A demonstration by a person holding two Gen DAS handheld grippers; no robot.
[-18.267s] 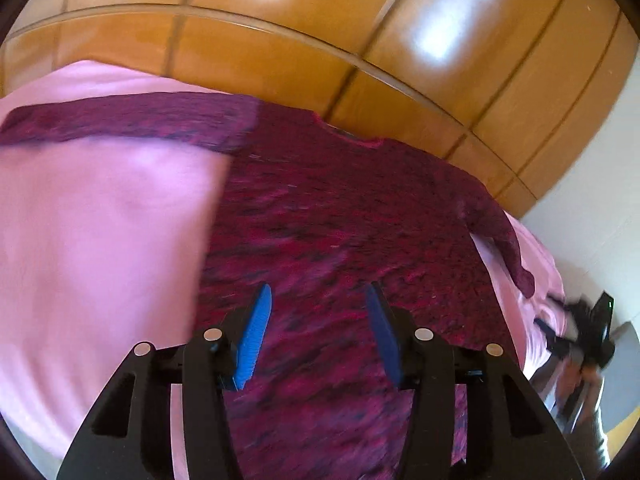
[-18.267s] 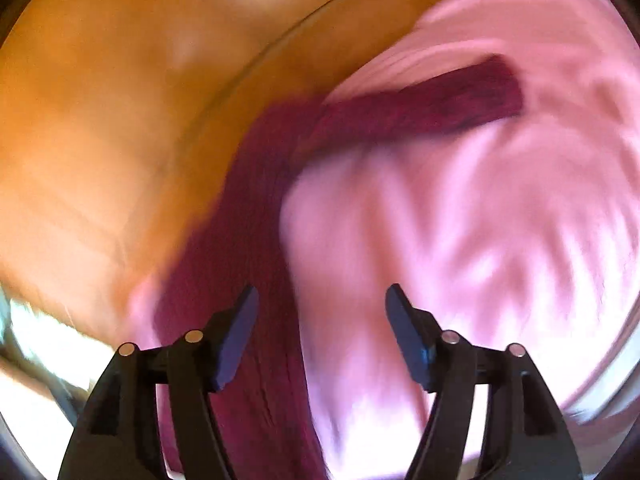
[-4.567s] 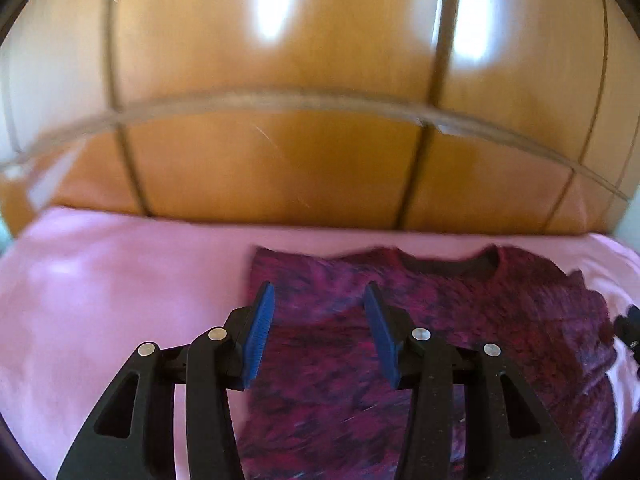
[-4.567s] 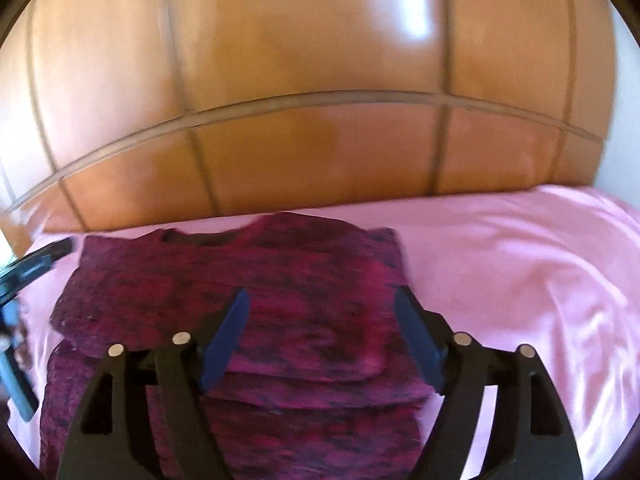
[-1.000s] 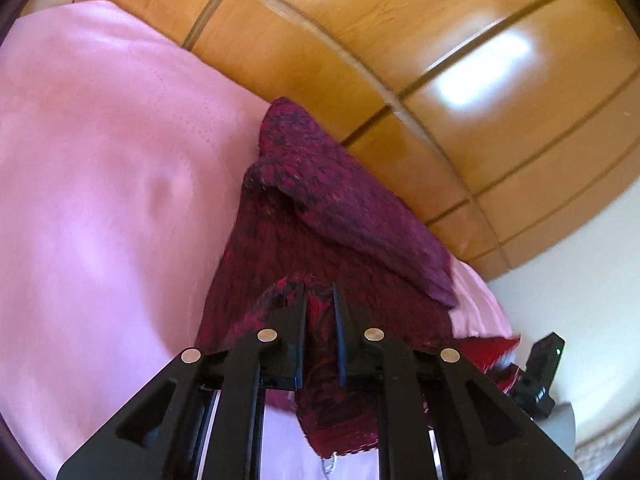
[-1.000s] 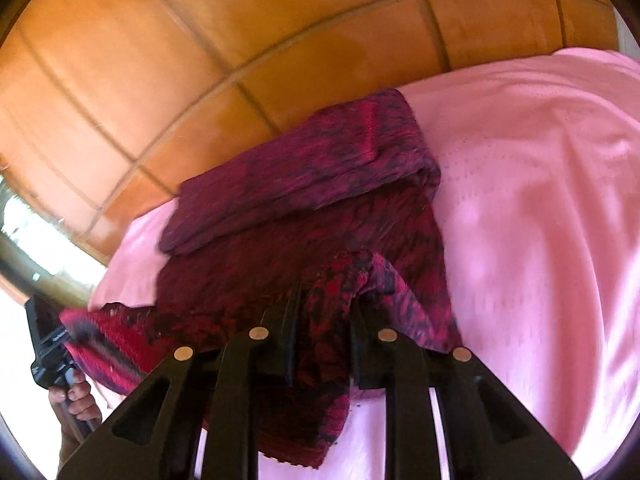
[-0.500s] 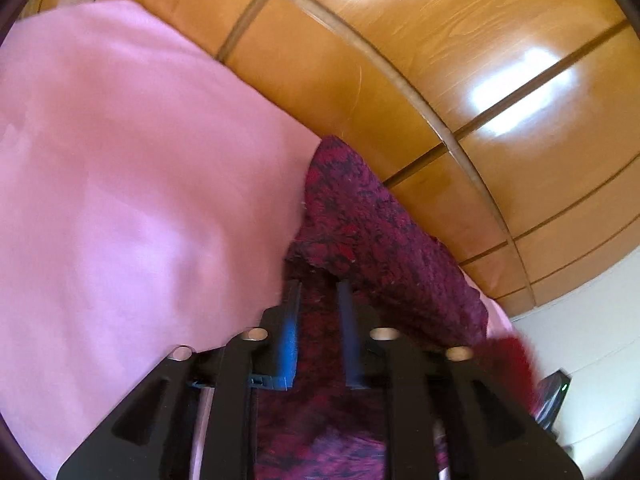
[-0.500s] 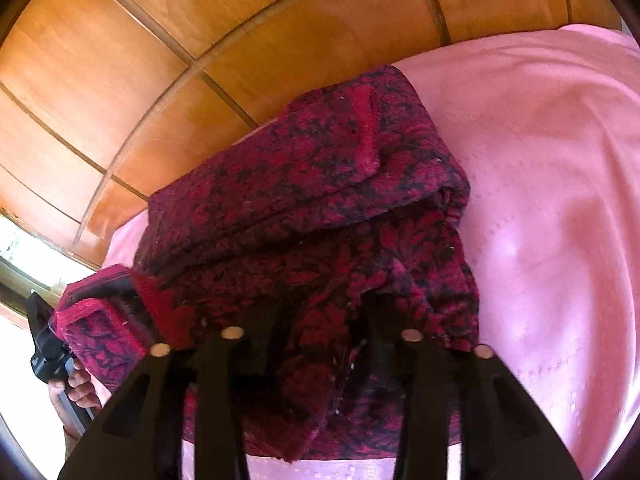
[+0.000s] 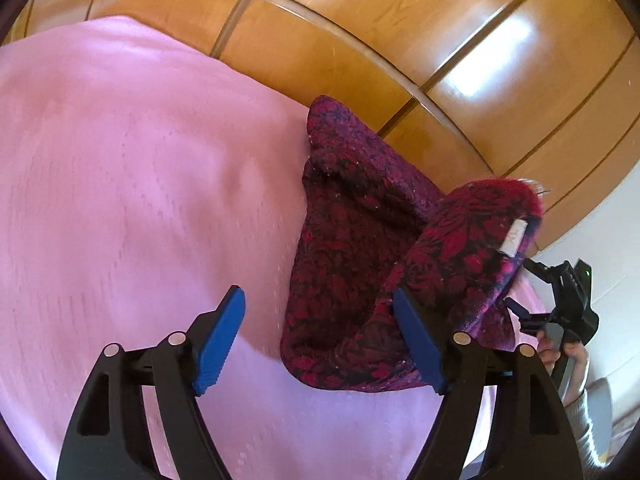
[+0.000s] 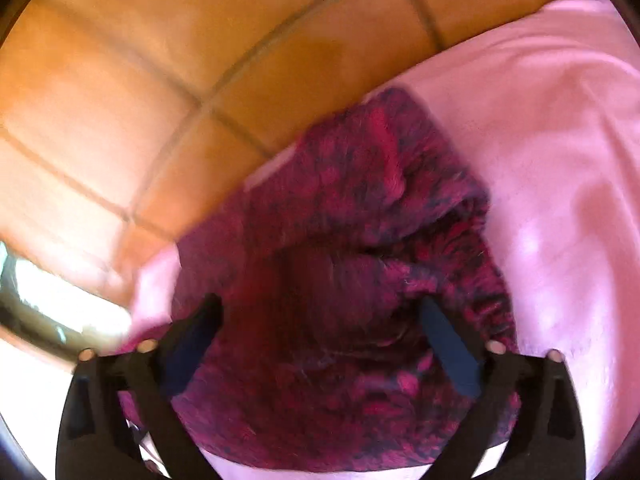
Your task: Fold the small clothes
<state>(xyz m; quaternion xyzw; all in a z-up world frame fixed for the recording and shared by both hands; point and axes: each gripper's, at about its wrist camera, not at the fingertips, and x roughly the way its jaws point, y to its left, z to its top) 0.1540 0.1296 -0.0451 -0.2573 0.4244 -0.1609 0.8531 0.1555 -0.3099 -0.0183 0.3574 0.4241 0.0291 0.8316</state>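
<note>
A dark red and black patterned sweater (image 9: 352,248) lies folded on the pink bedsheet (image 9: 120,184). In the left wrist view its right part (image 9: 472,248) is bunched up, with a white label showing. My left gripper (image 9: 320,344) is open and empty, its left finger over the sheet and its right finger at the sweater's near edge. In the blurred right wrist view the sweater (image 10: 360,240) fills the middle. My right gripper (image 10: 320,340) is open, with the fabric between and under its fingers, not gripped.
A glossy wooden panelled wall (image 9: 400,32) runs behind the bed; it also shows in the right wrist view (image 10: 160,60). The right gripper and the hand holding it (image 9: 564,320) appear at the right edge of the left wrist view. A bright window (image 10: 48,296) is at far left.
Both grippers were shut on the sweater's hem a second ago and carried it toward the wall. Now both have opened and let the fabric go.
</note>
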